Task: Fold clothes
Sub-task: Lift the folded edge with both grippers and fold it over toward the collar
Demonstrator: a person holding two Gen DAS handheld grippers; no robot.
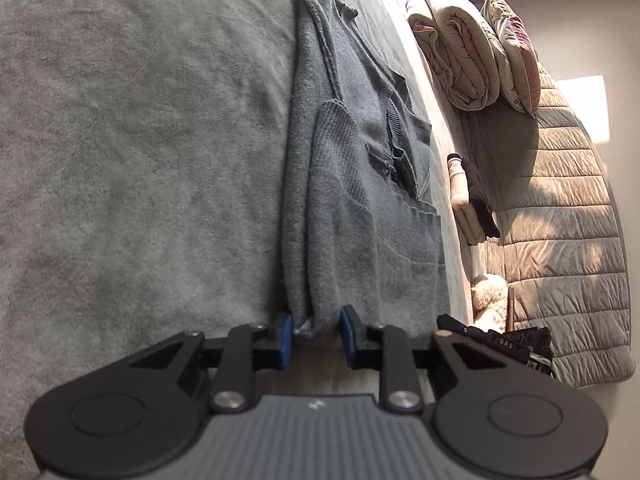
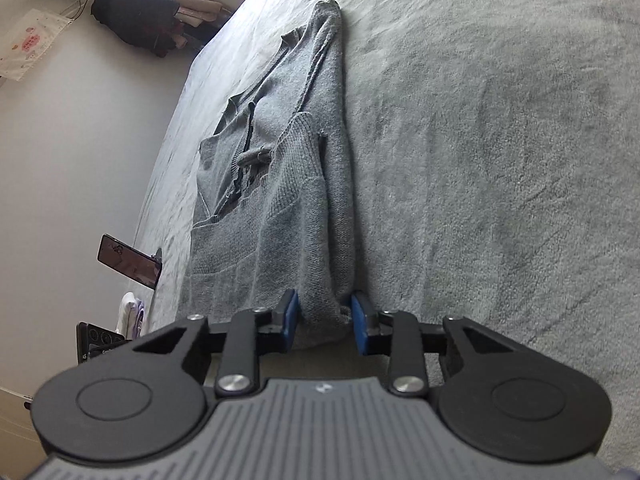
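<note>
Left gripper (image 1: 316,334): low over the bed, pointing along the sweater; its two blue pads sit on each side of a bunched corner of knit and press on it, so it is clamped on the sweater.
Right gripper (image 2: 325,322): same pose at the other near corner, low and level, the blue pads closed on a thick fold of the sweater.
Fingers (image 1: 285,334): black with blue pads, the cloth fills the gap between them in both views.
Sweater (image 1: 360,184): grey knit, lying on the bed and stretched away from both grippers, near the edge of the bed. It is folded lengthwise into a long narrow shape. One sleeve with a ribbed cuff lies on top. The collar part is open and shows a dark inside. The far end is narrow and a little twisted.
Bed (image 1: 120,140): covered with a grey fleecy sheet, lightly wrinkled, bare beside the sweater.
Quilt (image 1: 568,240): grey, stitched in bands, beyond the bed edge in the left view, partly in sunlight.
Bedding rolls (image 1: 460,44): pale, stacked at the far end of the quilt.
Folded clothes (image 1: 468,196): small pile, cream and black, just beside the bed edge.
Phone (image 2: 128,264): dark screen, standing tilted at the bed edge in the right view.
Dark clothes (image 2: 136,16): hanging by the wall, far from the sweater.
</note>
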